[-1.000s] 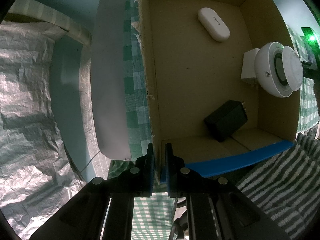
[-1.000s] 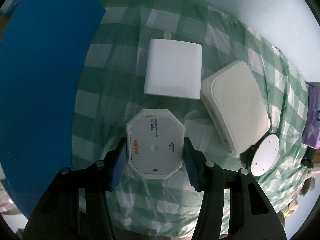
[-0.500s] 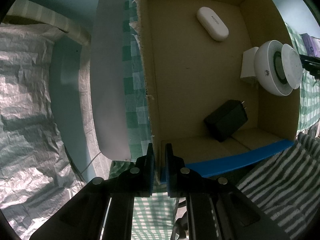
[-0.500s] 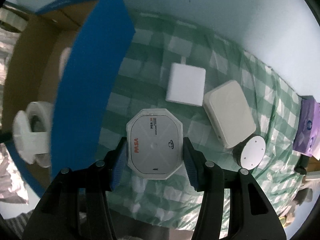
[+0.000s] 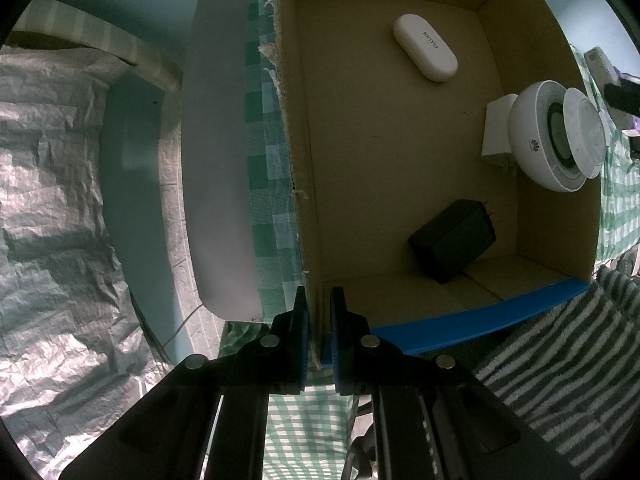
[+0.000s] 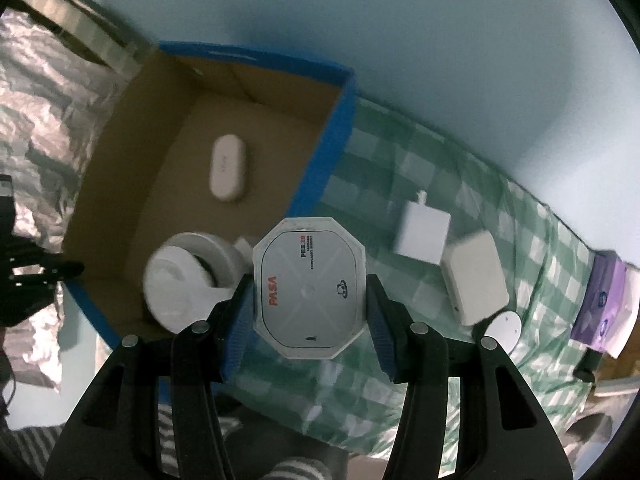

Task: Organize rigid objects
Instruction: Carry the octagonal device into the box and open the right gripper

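My right gripper [image 6: 310,312] is shut on a white octagonal PASA device [image 6: 309,288] and holds it in the air over the right wall of the blue cardboard box [image 6: 320,148]. My left gripper [image 5: 319,320] is shut on the box's near left wall [image 5: 300,152]. Inside the box lie a white oval case [image 5: 425,47], a round white speaker [image 5: 554,136], a white adapter [image 5: 496,126] and a black power adapter [image 5: 454,240].
On the green checked cloth [image 6: 400,184] to the right of the box lie a white charger [image 6: 422,232], a white rectangular box [image 6: 474,282] and a small round disc [image 6: 504,328]. Purple packets [image 6: 600,304] sit at the far right. Crinkled silver foil [image 5: 52,200] lies left of the box.
My right gripper has lifted the PASA device off the cloth and carried it left, up over the box's right wall. The left gripper has stayed clamped on the box wall.
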`<state>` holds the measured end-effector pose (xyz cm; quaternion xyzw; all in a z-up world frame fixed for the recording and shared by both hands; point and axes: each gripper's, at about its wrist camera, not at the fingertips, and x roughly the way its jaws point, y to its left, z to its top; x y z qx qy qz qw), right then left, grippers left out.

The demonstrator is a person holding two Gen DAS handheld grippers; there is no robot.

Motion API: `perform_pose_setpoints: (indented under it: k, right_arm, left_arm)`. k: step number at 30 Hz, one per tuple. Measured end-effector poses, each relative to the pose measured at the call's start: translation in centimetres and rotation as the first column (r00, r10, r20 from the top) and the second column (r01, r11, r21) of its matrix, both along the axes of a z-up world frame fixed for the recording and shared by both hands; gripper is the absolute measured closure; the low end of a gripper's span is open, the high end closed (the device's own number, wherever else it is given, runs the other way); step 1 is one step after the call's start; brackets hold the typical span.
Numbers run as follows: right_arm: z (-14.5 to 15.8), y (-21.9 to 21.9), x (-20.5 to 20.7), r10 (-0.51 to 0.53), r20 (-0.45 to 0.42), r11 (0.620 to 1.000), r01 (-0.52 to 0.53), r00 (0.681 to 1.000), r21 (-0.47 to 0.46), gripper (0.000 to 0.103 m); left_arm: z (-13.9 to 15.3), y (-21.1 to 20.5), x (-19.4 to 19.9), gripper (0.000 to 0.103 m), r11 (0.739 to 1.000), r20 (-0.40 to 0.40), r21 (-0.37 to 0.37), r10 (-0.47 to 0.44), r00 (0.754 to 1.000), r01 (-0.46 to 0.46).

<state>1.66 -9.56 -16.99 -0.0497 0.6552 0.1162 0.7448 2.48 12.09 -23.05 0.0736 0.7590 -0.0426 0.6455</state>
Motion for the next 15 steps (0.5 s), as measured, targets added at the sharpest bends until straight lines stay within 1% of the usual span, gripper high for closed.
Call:
perform_pose_setpoints:
  k: [3,8,15]
  right_arm:
    - [0.6,1.3,0.3,0.028,0.009,1.0,-0.028,1.0,0.0,0.05]
    - [0.0,3.1,2.0,0.063,0.009,0.998,-0.063,0.998,0.0,0.05]
    - [-0.6,5.5,2.7,0.092,0.011,0.996,-0.092,0.996,-0.018,0.05]
  left_arm:
    - [0.0,0.0,0.0,0.095,1.0,0.0,0.0,-0.001,1.0,0.001]
    - [0.1,0.0,0.0,0.095,1.0,-0.001,0.002,-0.002,1.0,0.002]
    - [0.1,0.0,0.0,0.095,1.0,0.0,0.002,-0.002,1.0,0.002]
